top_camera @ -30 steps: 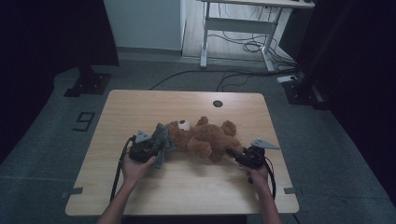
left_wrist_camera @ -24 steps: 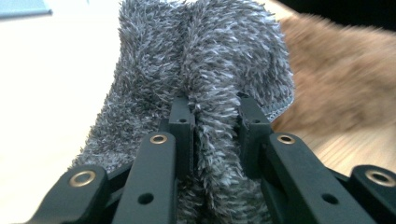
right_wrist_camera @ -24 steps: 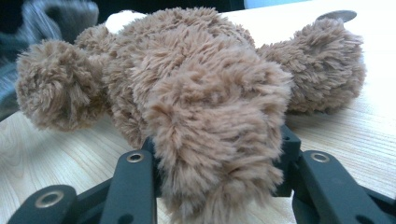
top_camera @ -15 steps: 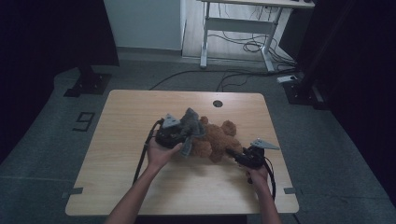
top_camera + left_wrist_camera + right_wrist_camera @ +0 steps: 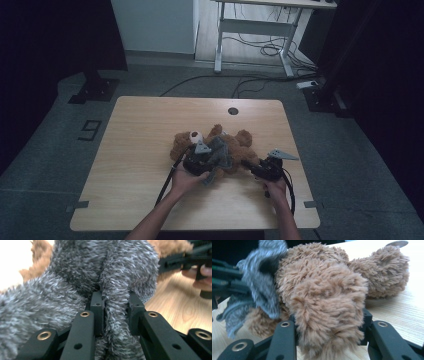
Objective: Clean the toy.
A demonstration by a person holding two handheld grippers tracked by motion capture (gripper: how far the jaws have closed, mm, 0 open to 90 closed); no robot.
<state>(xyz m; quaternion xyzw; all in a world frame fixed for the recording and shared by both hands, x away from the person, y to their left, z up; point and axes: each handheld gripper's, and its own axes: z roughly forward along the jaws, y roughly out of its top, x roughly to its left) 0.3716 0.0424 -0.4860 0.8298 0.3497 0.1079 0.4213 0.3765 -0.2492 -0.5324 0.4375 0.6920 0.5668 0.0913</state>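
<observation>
A brown teddy bear (image 5: pixel 239 141) lies on its back in the middle of the wooden table (image 5: pixel 140 130), its head toward the left. My left gripper (image 5: pixel 201 159) is over the bear's belly, shut on a fold of fuzzy grey cloth (image 5: pixel 219 152) that drapes across the bear. In the left gripper view the grey cloth (image 5: pixel 82 277) is pinched between the jaws of the left gripper (image 5: pixel 115 312). My right gripper (image 5: pixel 253 167) is at the bear's right end. There the right gripper (image 5: pixel 329 322) is shut on a plush brown leg (image 5: pixel 327 302), with the grey cloth (image 5: pixel 259 282) beyond it.
A round cable hole (image 5: pixel 233 111) sits near the table's far edge. Beyond the table stand a white desk frame (image 5: pixel 252 25) and floor cables (image 5: pixel 260 50). A "9" mark (image 5: pixel 90 130) is on the floor at the left.
My left gripper has carried the grey cloth rightward, from beside the bear's head to over its belly. The right gripper has stayed on the bear's leg.
</observation>
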